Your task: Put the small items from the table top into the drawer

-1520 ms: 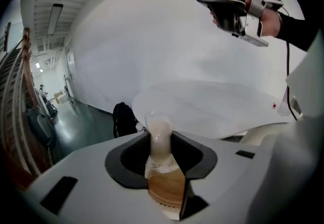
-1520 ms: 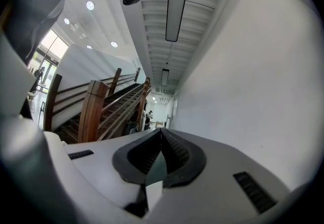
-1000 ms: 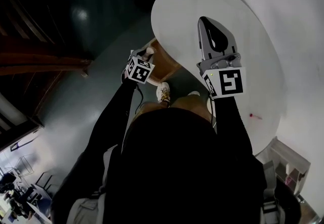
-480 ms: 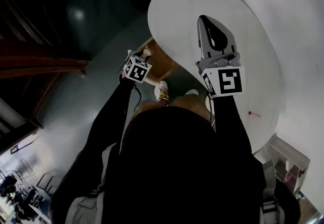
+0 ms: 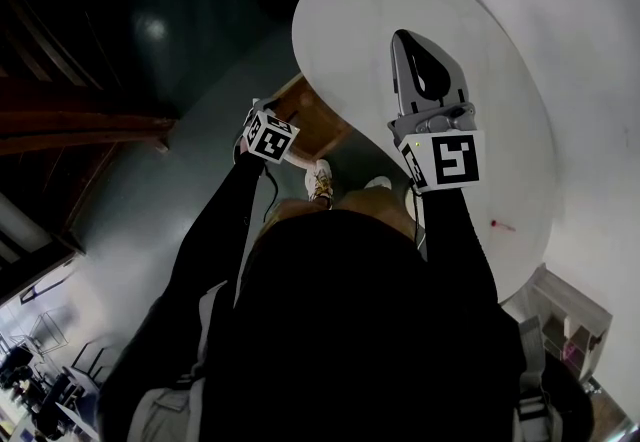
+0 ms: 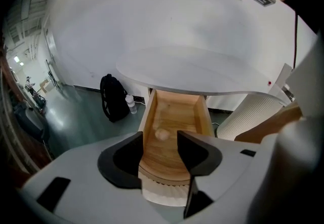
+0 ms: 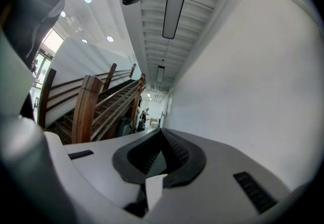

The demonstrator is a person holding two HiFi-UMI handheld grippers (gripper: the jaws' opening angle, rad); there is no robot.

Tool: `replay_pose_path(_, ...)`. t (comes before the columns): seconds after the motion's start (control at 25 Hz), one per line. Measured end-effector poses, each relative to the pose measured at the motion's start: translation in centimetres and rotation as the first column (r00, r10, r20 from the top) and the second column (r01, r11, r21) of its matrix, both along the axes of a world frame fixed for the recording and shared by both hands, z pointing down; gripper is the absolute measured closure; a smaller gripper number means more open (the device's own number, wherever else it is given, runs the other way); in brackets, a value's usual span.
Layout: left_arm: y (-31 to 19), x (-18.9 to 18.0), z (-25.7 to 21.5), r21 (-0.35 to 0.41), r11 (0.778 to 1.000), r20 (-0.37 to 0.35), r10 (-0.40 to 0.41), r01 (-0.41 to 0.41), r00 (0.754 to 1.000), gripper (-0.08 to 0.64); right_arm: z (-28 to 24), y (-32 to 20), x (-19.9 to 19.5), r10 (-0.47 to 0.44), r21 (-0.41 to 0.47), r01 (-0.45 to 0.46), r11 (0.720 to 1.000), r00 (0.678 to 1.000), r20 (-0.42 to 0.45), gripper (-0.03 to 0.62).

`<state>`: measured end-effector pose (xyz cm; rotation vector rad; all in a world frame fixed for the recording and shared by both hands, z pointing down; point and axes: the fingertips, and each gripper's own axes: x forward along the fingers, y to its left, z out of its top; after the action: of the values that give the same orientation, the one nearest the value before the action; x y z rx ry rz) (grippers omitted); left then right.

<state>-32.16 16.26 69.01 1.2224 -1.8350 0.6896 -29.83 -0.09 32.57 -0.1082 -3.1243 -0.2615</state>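
The wooden drawer [image 6: 174,116] stands pulled out from under the white table [image 6: 192,73]. A small pale round item [image 6: 162,134] lies on the drawer's floor. My left gripper [image 6: 159,143] hovers just above the drawer's front end, and its jaws are opening with nothing between them. In the head view the left gripper [image 5: 275,122] is over the drawer [image 5: 318,122] at the table's edge. My right gripper [image 5: 405,40] is held above the table top [image 5: 350,10], shut and empty. In the right gripper view its jaws [image 7: 161,136] point at wall and ceiling.
A small red thing [image 5: 502,225] lies on the table top near its right edge. On the floor left of the drawer stand a black backpack [image 6: 114,97] and a bottle [image 6: 131,104]. A white ribbed pedestal [image 6: 248,116] is to the drawer's right.
The left gripper has edged slightly left over the drawer. The right gripper has stayed where it was, still shut.
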Motion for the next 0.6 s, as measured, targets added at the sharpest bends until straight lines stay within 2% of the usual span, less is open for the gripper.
replay_pose_path(0.4,-0.1,0.1,-0.4,0.007,1.0,0.005,-0.009,0.009,1.0,0.337,0.0,-0.1,0.3,-0.001,-0.004,0.001,1.0,1.0,0.003,0.566)
replay_pose_path(0.6,-0.4,-0.7,-2.6,0.056,0.998,0.071,-0.026,0.022,0.997,0.337,-0.1,-0.5,0.7,0.01,-0.007,-0.01,1.0,1.0,0.009,0.566)
